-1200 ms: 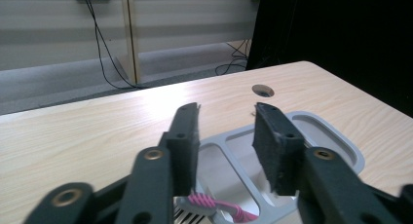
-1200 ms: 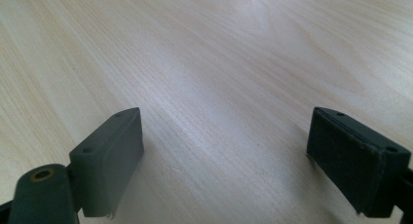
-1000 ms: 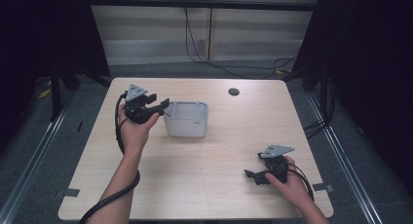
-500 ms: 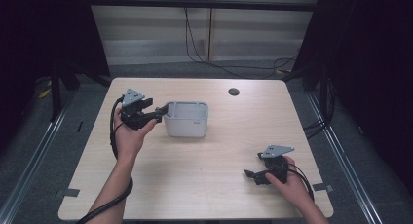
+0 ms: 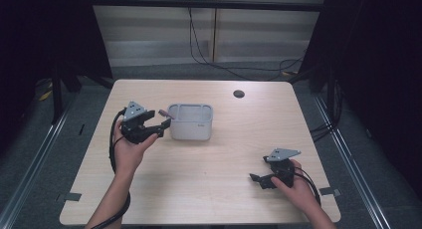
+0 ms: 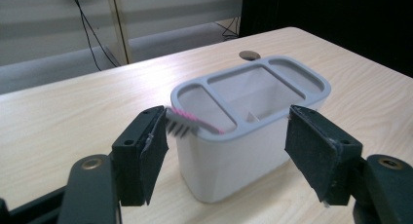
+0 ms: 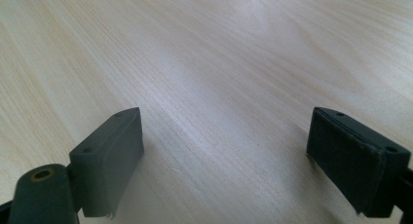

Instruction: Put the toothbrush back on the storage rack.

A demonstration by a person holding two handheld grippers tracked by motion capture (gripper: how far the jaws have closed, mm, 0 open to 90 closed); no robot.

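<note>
Toothbrush [image 6: 187, 121] now over holder [image 6: 253, 131] rim.

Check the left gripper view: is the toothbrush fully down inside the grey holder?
No: the pink toothbrush lies across the grey holder rim, its bristled head sticking out over the edge.

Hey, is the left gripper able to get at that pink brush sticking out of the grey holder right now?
Probably yes. The left gripper is open right at the holder, and the brush pokes over the rim beside one jaw with nothing between them.
</note>
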